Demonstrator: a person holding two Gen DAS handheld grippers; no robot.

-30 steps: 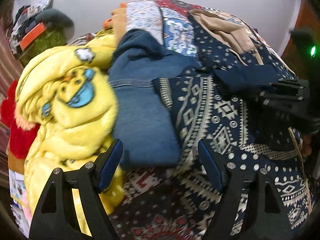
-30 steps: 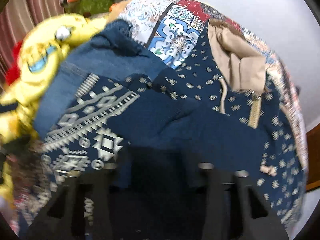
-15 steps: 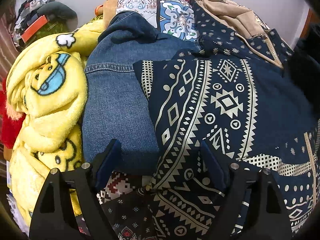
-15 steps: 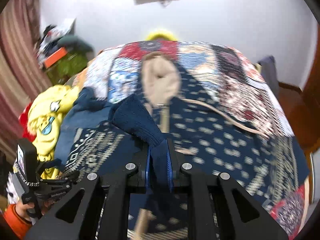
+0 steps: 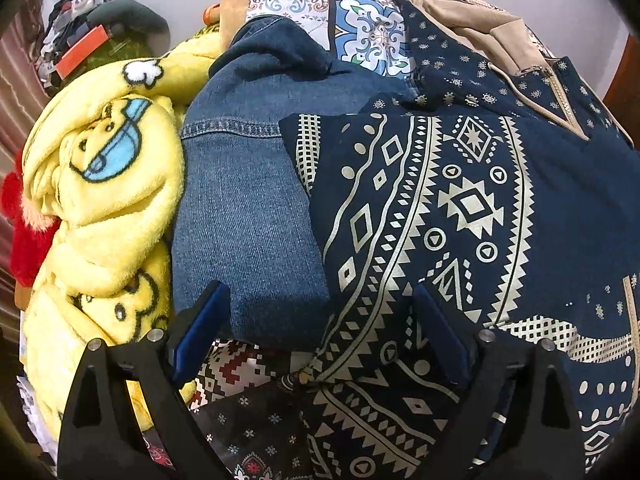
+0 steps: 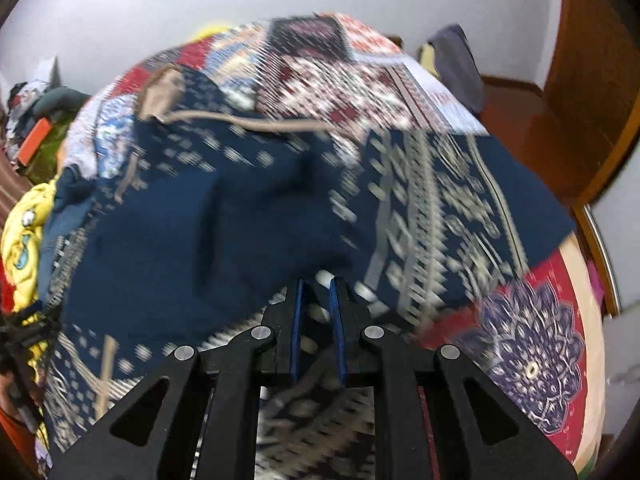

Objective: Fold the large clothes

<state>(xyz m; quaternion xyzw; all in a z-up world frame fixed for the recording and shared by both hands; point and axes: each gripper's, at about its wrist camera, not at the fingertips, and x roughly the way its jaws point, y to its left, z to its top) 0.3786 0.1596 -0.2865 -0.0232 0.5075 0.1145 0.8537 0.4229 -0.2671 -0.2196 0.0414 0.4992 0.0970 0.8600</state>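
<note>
A large navy hooded garment with a cream geometric print (image 5: 460, 208) lies spread on the bed; its tan-lined hood (image 5: 476, 24) is at the far end. My left gripper (image 5: 320, 320) is open and empty, hovering over the garment's near left edge where it overlaps folded blue jeans (image 5: 248, 208). In the right wrist view the garment (image 6: 248, 220) covers the bed's middle, blurred by motion. My right gripper (image 6: 318, 292) is nearly shut, its pads pinching a fold of the navy fabric at the near edge.
A yellow fleece blanket (image 5: 100, 200) with cartoon print lies bunched left of the jeans, with something red (image 5: 28, 236) beyond it. The patchwork bedspread (image 6: 528, 340) shows around the garment. A wooden door (image 6: 592, 80) stands at the right. Clutter (image 5: 88, 40) sits at the far left.
My right gripper, shut on the navy fabric, has swung from lifting it high to carrying it rightward and down across the bed. My left gripper stayed open over the same edge.
</note>
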